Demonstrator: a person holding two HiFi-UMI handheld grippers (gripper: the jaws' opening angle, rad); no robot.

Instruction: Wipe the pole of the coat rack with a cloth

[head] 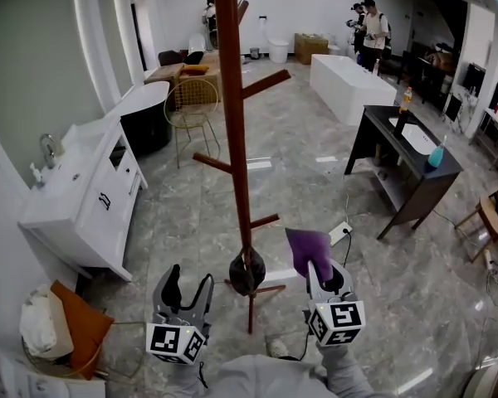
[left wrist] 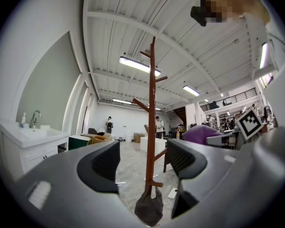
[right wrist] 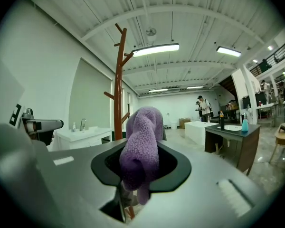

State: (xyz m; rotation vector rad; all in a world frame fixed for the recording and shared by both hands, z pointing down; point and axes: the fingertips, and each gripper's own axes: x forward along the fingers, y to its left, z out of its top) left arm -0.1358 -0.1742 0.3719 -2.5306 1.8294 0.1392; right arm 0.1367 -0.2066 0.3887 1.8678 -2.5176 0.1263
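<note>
Pinching a purple cloth in its jaws, right hand-held gripper, left hand-held gripper beside it with jaws spread apart, coat rack pole standing just beyond both, untouched, dark bag hanging low on it.

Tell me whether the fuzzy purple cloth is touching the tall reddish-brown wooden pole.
No, the head view shows floor between the cloth and the pole.

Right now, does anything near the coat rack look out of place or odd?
Nothing spilled or broken. A dark bag hangs low on the coat rack pole, near its base, and a white power strip lies on the floor beside it.
</note>
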